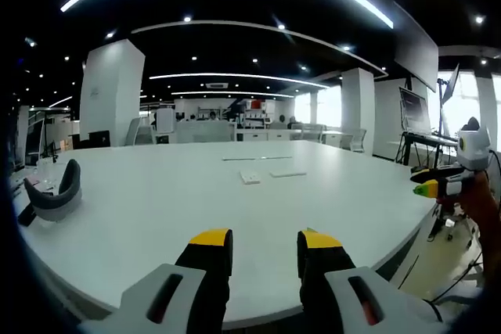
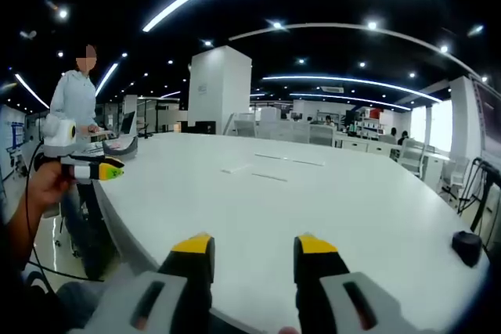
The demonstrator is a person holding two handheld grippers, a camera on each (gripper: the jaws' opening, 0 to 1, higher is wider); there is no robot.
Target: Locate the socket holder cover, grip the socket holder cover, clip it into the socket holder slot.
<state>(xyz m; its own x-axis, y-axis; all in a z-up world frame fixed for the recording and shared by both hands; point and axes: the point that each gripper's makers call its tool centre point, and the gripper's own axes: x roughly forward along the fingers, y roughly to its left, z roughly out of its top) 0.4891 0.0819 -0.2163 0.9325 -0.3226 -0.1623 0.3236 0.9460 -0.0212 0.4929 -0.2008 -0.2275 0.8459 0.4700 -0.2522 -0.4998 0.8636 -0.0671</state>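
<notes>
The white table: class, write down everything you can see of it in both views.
The table is large, white and smooth-looking, with a rounded edge. A few small flat white pieces lie near its middle, a grey curved object rests near one edge, and a small black object sits near another. Both grippers, the left and the right, are open above its near edge, not touching it.

socket holder cover [image 1: 250, 177]: small white square piece | lies flat, mid-table toward far edge || socket holder [image 1: 288, 173]: thin flat white strip | just beside cover, apart | detail too small to tell
</notes>
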